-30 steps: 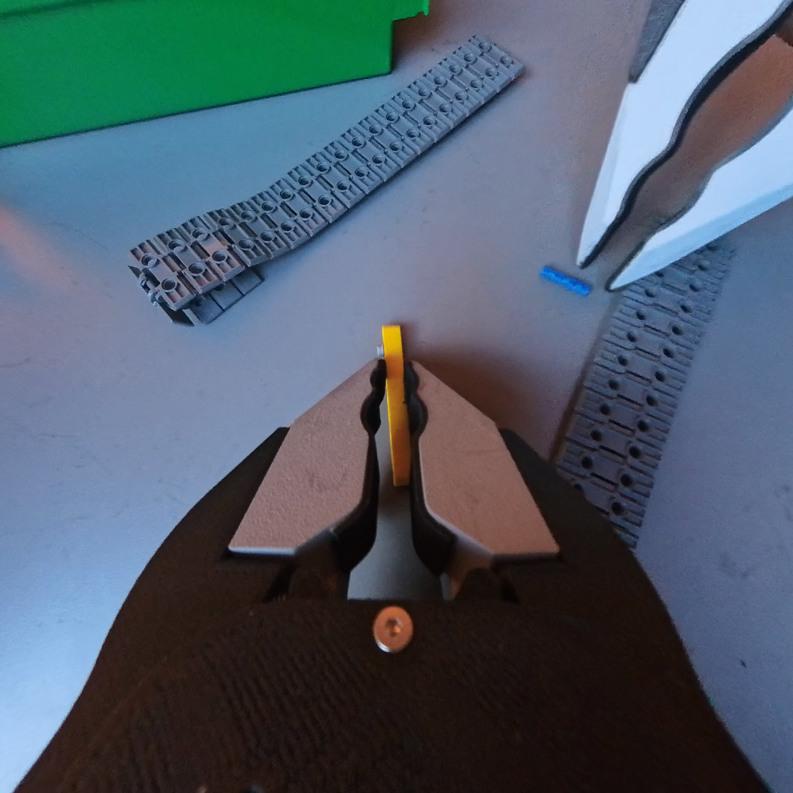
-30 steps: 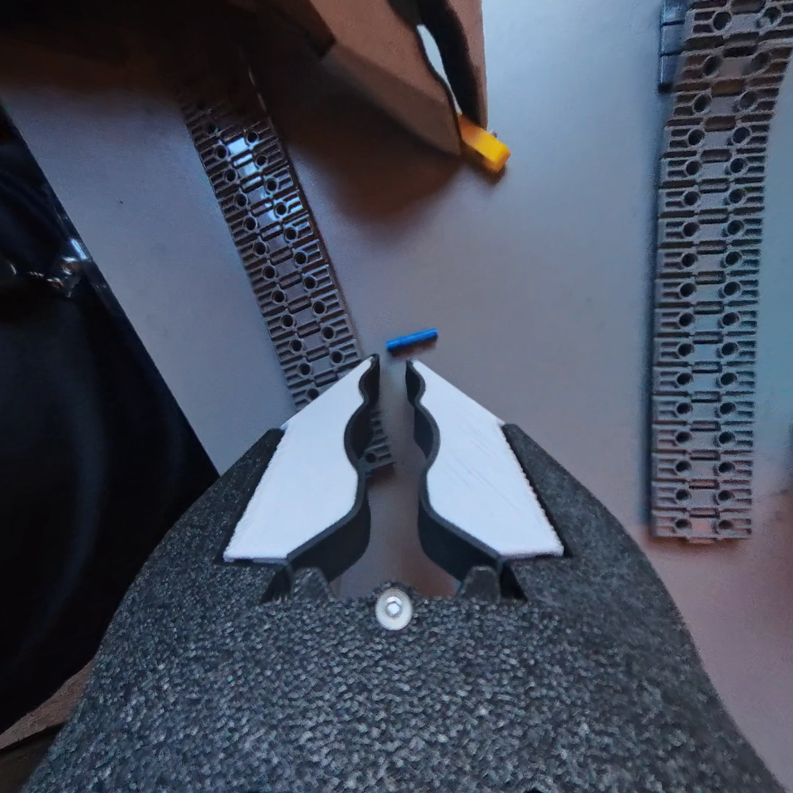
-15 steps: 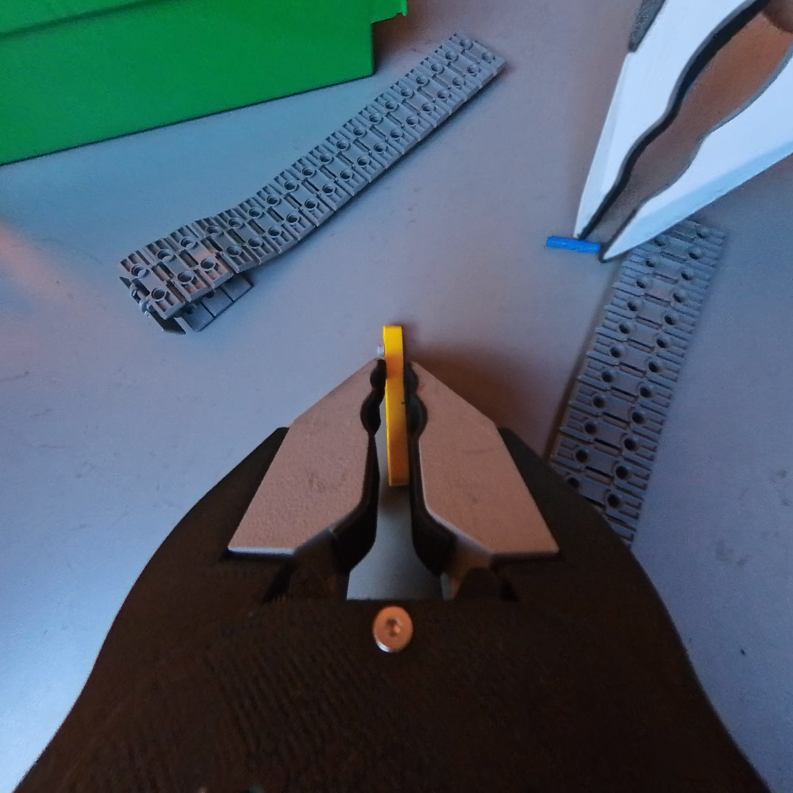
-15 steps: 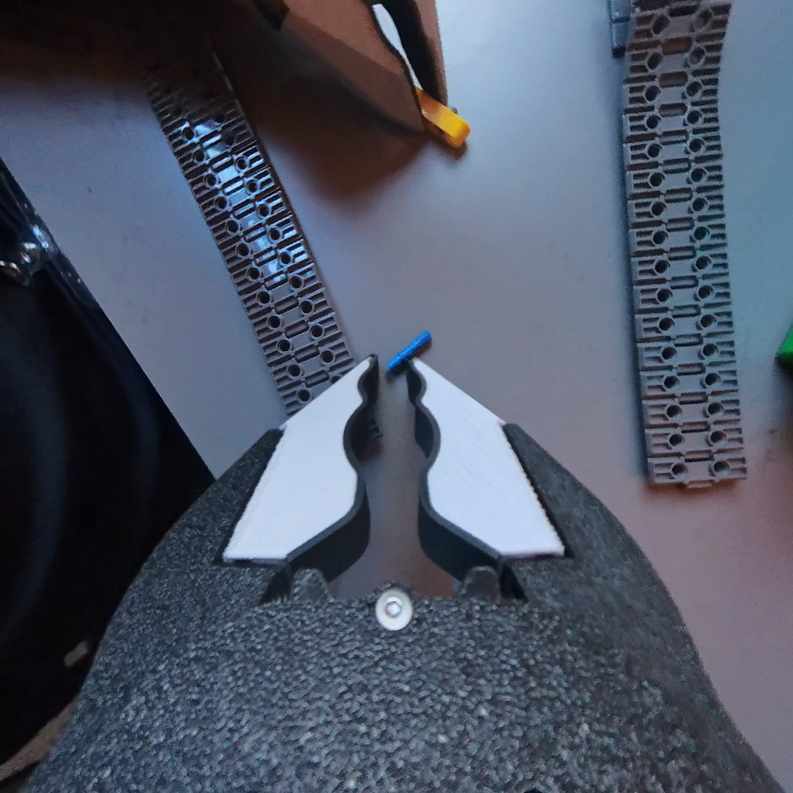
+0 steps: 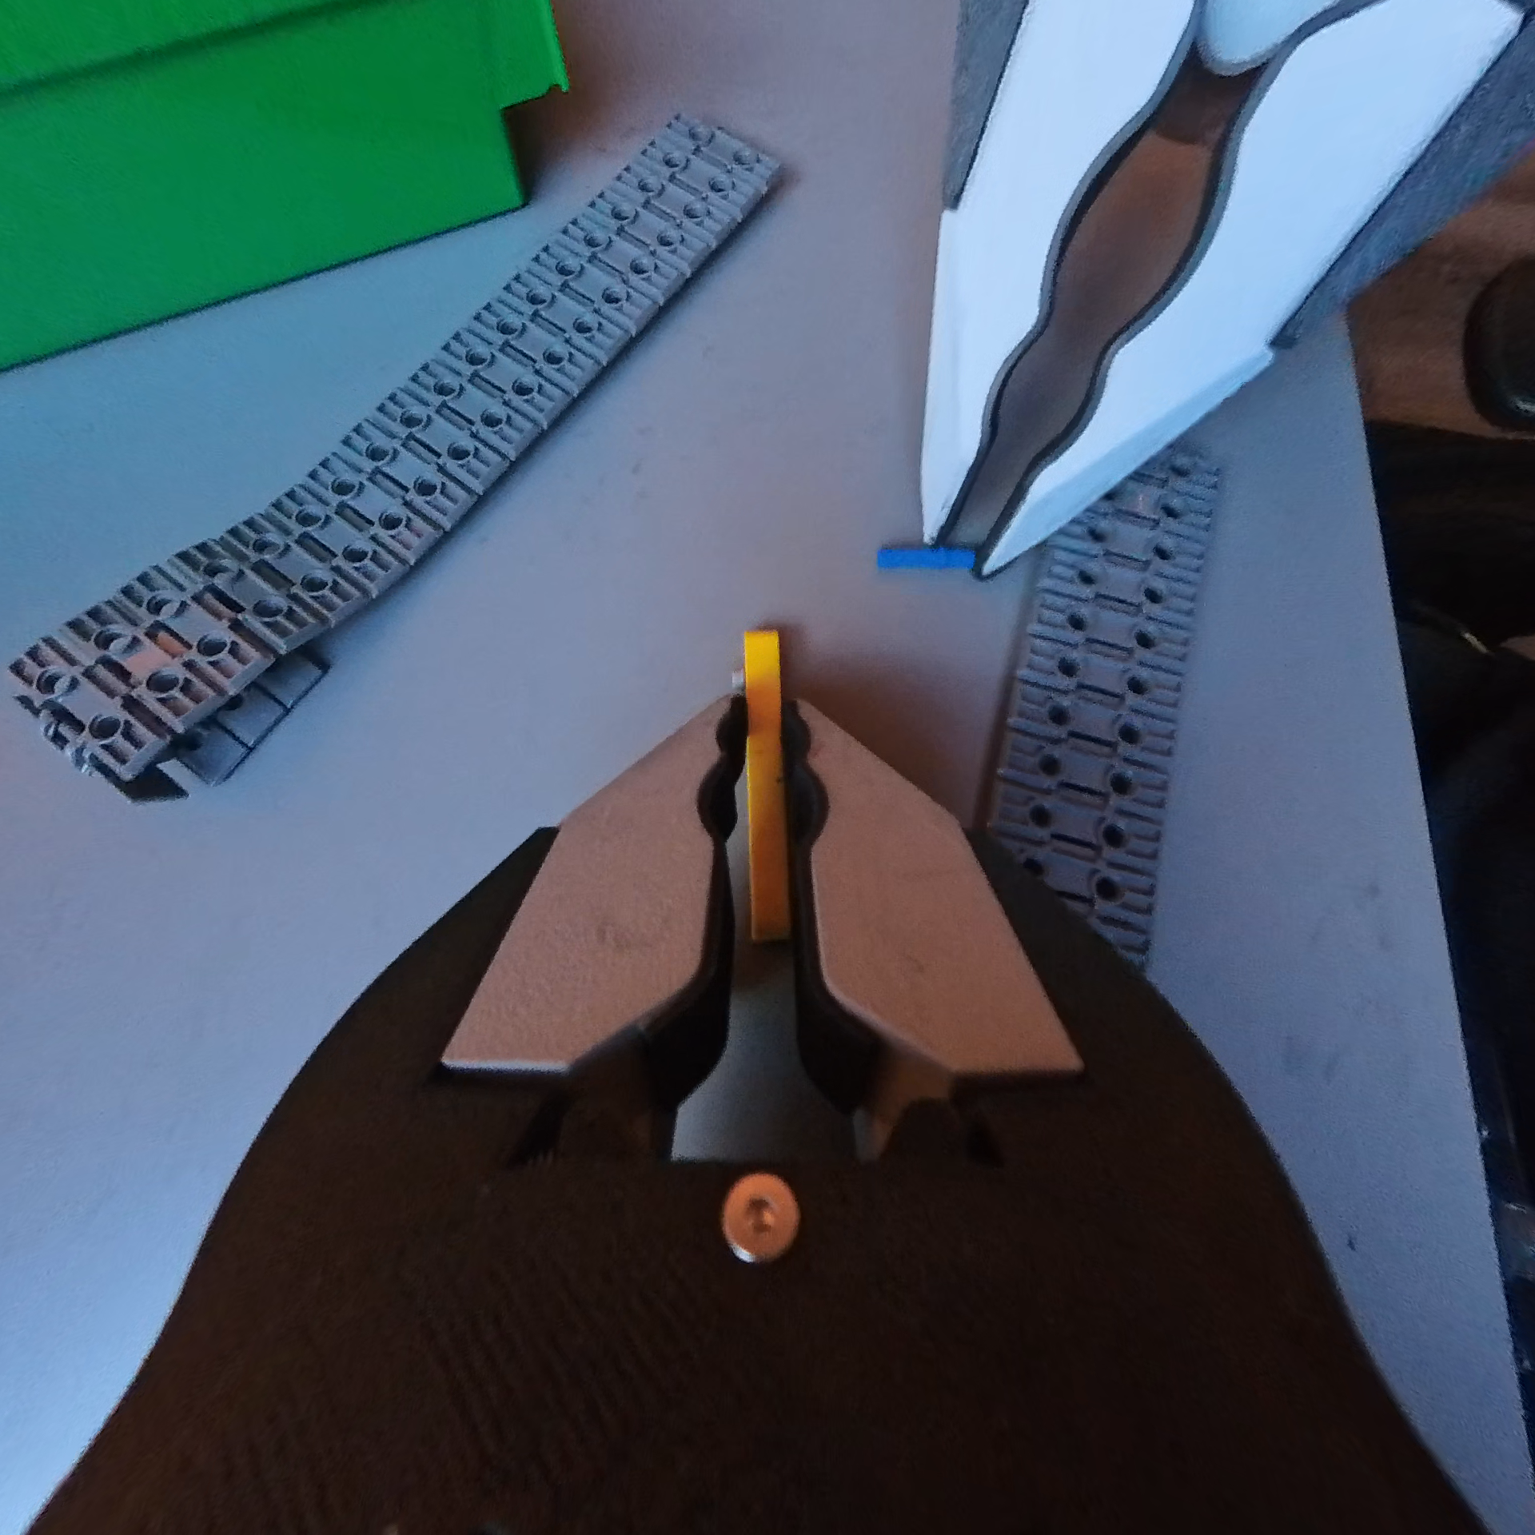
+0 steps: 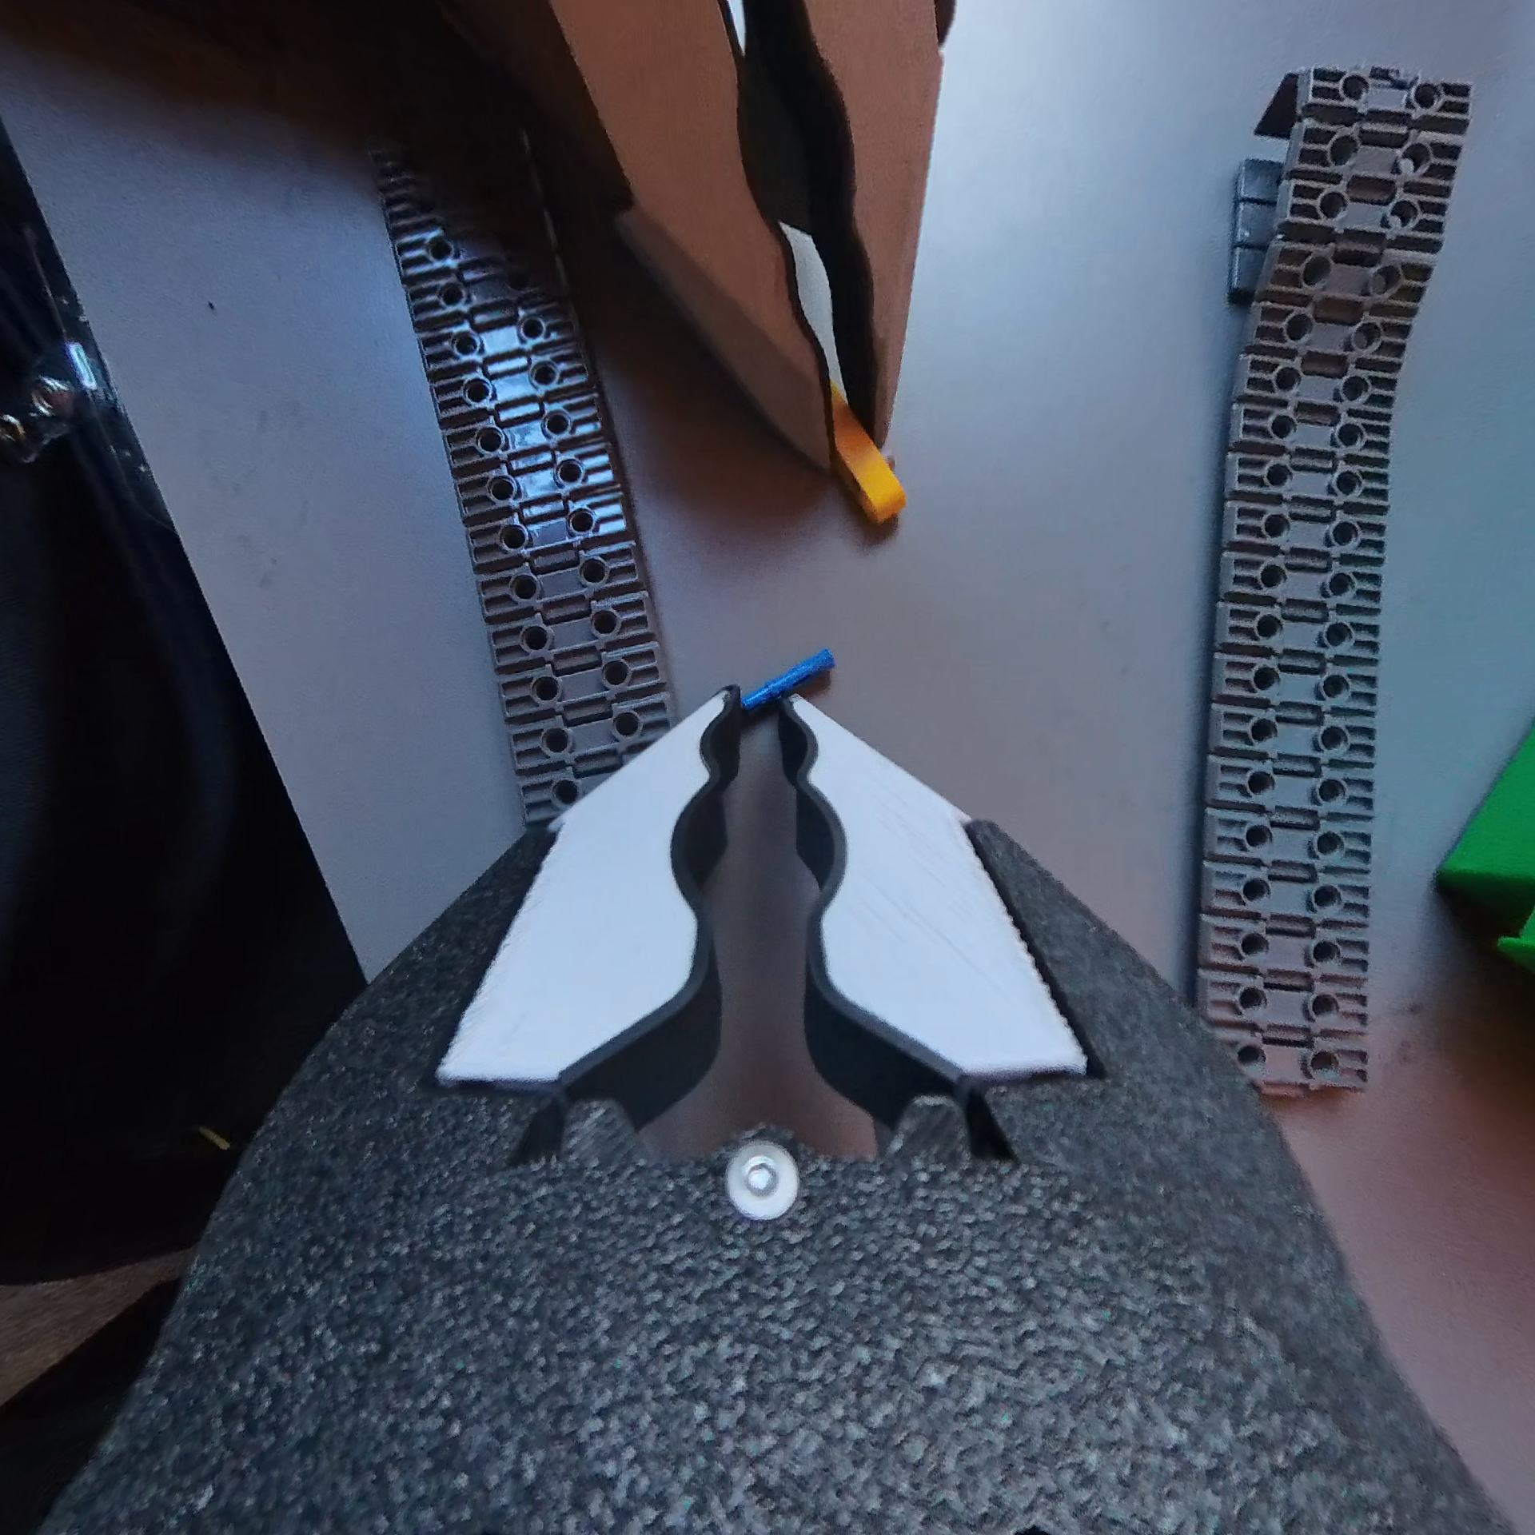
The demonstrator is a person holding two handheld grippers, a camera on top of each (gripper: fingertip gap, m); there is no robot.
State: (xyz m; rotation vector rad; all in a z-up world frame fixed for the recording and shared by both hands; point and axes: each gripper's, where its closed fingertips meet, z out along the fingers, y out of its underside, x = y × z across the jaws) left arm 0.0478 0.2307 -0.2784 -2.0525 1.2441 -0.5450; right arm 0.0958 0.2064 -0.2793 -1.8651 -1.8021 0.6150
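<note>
My left gripper (image 5: pixel 762 706) is shut on a flat yellow piece (image 5: pixel 764 789), held on edge just above the grey table; the piece sticks out past the tips. It also shows in the right wrist view (image 6: pixel 872 486), under the left gripper (image 6: pixel 855 440). My right gripper (image 6: pixel 757 702) is slightly open, tips down at the table. One end of a small blue pin (image 6: pixel 789 677) lies between its tips. In the left wrist view the right gripper (image 5: pixel 968 565) stands over the blue pin (image 5: pixel 922 558), which lies flat and points left.
Two grey track strips lie on the table: one (image 5: pixel 498 399) runs toward a green bin (image 5: pixel 208 166), the other (image 5: pixel 1105 731) lies beside the right gripper. They show too in the right wrist view (image 6: pixel 532 515) (image 6: pixel 1304 631). The table edge (image 5: pixel 1412 747) borders a dark area. The grippers' ends are close to 6 cm from one another.
My right gripper has come down to the blue pin, whose end now sits between its tips; the pin has turned. The left gripper has kept its hold on the yellow piece and shifted slightly.
</note>
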